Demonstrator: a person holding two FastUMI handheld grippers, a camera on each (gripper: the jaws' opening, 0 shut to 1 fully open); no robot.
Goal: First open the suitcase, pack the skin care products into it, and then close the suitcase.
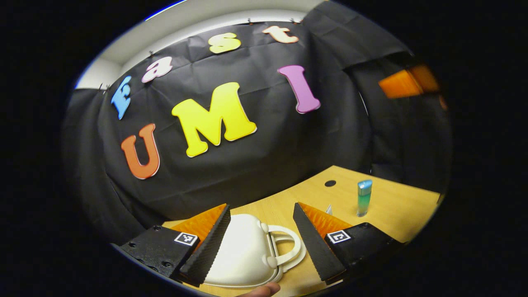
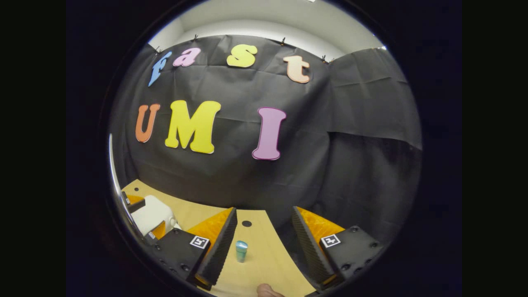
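- Black cloth hangs behind a wooden table (image 1: 396,206) in the left gripper view.
- On this side, the left claw (image 1: 260,241) has its fingers wide apart and holds nothing.
- Between those fingers sits a white suitcase (image 1: 241,253), shut, with its handle (image 1: 288,247) pointing toward the right finger.
- Past the right finger stands a blue-green bottle (image 1: 364,197), upright, well apart from the suitcase.
- A dark hole (image 1: 330,183) in the table lies beyond the claw, near the bottle.
- Next, the right gripper view shows the same table (image 2: 264,264) and cloth.
- That right claw (image 2: 264,243) is open too, gripping nothing.
- Between its fingers, closer to the left finger, stands the bottle (image 2: 241,251), not touched.
- Far off to the claw's left sits the suitcase (image 2: 153,213), with the left claw's finger (image 2: 134,203) by it.
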